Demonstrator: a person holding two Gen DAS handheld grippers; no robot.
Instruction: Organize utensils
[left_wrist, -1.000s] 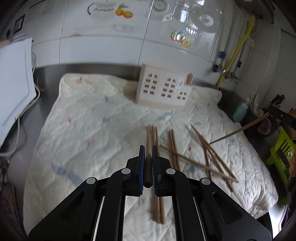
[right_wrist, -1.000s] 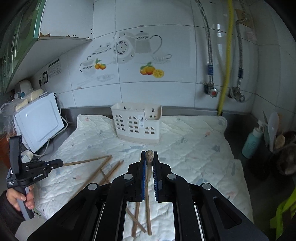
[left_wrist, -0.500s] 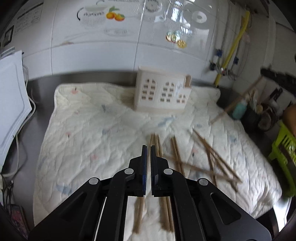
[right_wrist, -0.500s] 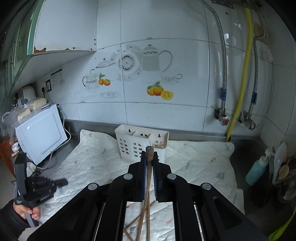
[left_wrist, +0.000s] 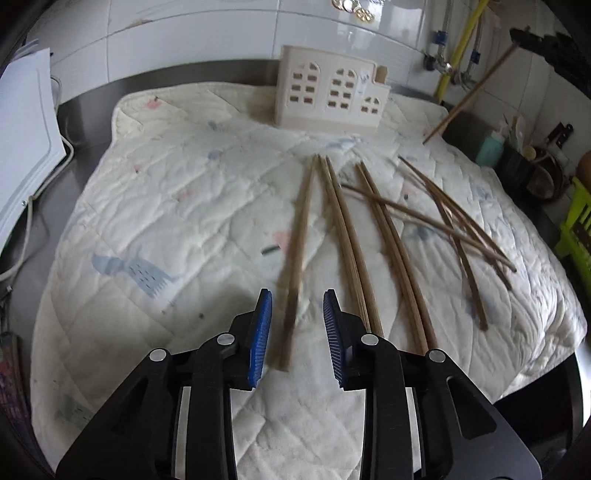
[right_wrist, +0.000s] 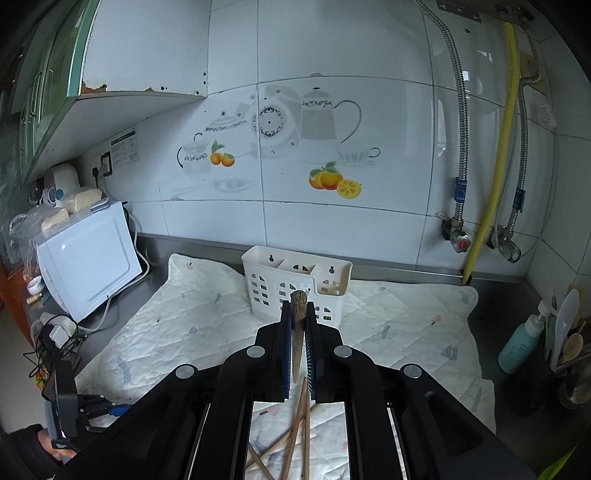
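Left gripper (left_wrist: 297, 332) jaws were opening, a loose chopstick (left_wrist: 297, 254) lying between them; right gripper (right_wrist: 298, 345) jaws clamped a held chopstick (right_wrist: 297, 325), holder (right_wrist: 295, 284) at 12 o'clock.

Brown wooden chopsticks (left_wrist: 369, 236) lie loose on a white quilted cloth (left_wrist: 166, 206) spread over the surface. Nearest, one chopstick (left_wrist: 297, 254) lies flat by itself, its thick end toward the camera and its tip pointing at the holder; it looks blurred. Just beside it on the right lie two close pairs (left_wrist: 384, 243), roughly parallel, fanning slightly apart. Farther right, several thinner sticks (left_wrist: 458, 229) cross one another in a loose heap. One more chopstick (right_wrist: 297, 332) is held off the cloth, butt end up. The cream plastic utensil holder (left_wrist: 330, 92), with arched window cut-outs and three compartments, stands upright at the cloth's far edge.
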